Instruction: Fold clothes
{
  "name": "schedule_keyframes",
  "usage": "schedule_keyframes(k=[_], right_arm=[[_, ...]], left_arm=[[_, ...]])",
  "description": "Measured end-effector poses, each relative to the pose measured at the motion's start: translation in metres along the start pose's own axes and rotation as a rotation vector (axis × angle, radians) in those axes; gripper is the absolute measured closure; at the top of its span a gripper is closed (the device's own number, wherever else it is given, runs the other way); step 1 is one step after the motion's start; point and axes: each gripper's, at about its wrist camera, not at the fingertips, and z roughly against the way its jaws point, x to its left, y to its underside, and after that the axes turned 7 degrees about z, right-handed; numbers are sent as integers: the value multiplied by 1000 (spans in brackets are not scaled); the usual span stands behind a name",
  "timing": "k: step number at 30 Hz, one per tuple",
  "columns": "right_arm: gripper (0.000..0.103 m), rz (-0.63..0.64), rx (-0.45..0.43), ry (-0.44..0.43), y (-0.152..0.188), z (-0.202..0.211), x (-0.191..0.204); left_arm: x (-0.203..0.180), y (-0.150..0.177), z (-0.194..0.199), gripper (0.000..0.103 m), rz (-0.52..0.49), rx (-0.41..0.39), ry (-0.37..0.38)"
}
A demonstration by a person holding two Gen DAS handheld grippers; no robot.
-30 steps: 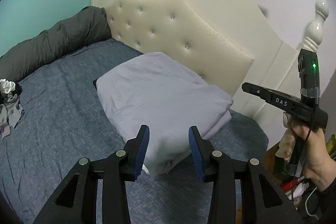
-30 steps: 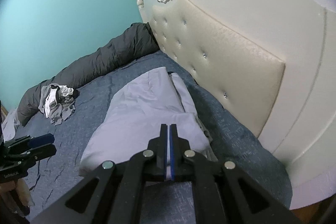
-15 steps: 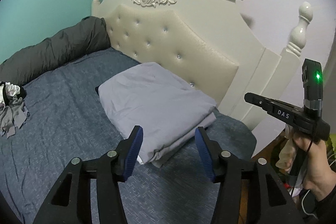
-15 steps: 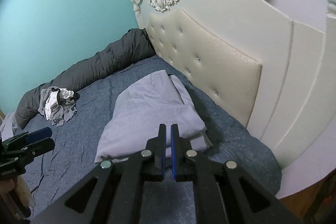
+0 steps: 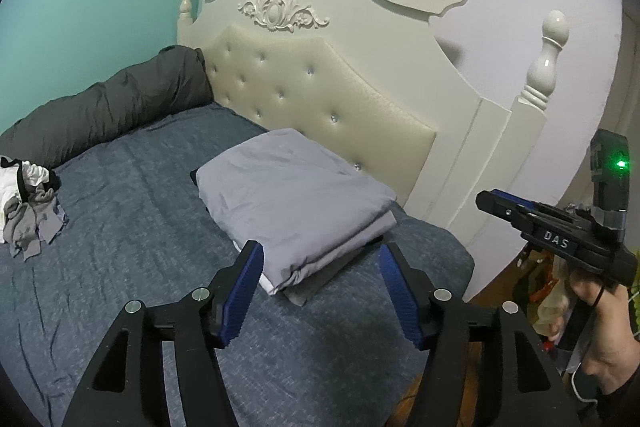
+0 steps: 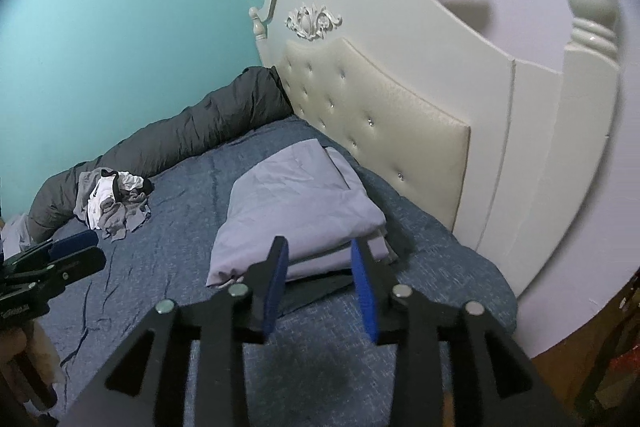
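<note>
Blue bedding (image 5: 152, 211) covers the bed, with a cream tufted headboard (image 5: 320, 95) behind it and a teal wall to the left. Both claws hang above the near edge of the bed, empty. The left gripper (image 5: 322, 291) has its jaws apart and opening, with nothing between the pads; the right gripper (image 6: 320, 287) is narrower, its jaws also opening and nothing pinched.

Folded clothes (image 5: 292, 199) lie stacked just ahead of both claws, near the headboard: a lilac piece on top, a darker layer and a white edge showing beneath at the near corner. That stack looks done. Its long axis runs from the near corner away toward the headboard.

What the next move turns on, I judge, is the unfolded heap (image 5: 30, 203), a crumple of grey, white and black cloth. It lies well apart from the stack, off to the left across the bedding, beside the dark rolled duvet (image 5: 108, 111) along the wall. The left gripper is the nearer one to it; in the right wrist view it shows at the left edge, with the heap (image 6: 114, 203) beyond it.

Nothing stands between claws and heap but wrinkled bedding. The duvet crowds the heap's far side, so a reach from the near side looks easier.
</note>
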Motion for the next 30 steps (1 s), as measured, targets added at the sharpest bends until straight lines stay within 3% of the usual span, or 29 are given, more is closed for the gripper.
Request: schedule_keyframes(k=[3,8,13,30], right_arm=[[50,2,-19,5,4,15,7],[44,0,-21,8,12,33,19],[31,-11,-20,30,20,47,28],[16,-1,-55,77,48,86,66]], left_arm=[[1,5,9,37,-2,-6,2],[3,10,25,33,-1,-14,10],[3,16,40,27,-4,-28,17],[3,39,76,14,-29,-40,30]])
